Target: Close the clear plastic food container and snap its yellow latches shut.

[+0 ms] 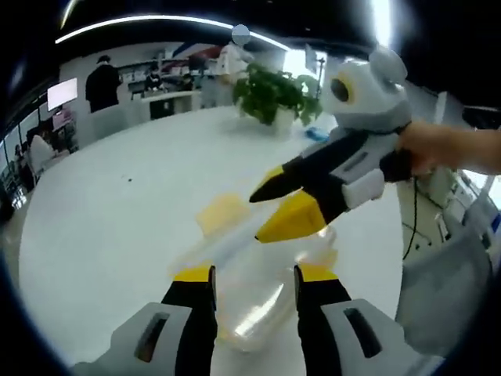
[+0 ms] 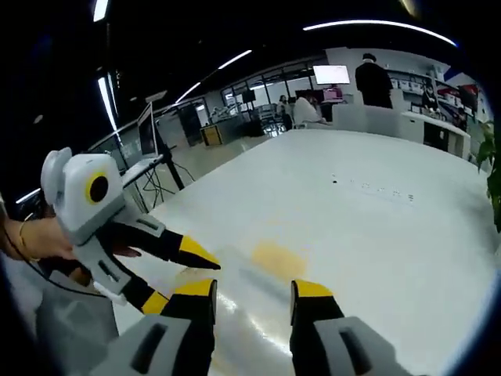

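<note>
White desk [image 1: 102, 227] in an open office | clear container [image 1: 250, 290] lying between the spread left gripper [image 1: 254, 276] jaws | right gripper [image 1: 286, 210] hovering spread over a yellow latch [image 1: 223, 213] | risk: light container sliding under off-centre pressing, latch missing its catch

Clear container [image 1: 258, 282] blurred; latch state unclear.
</note>
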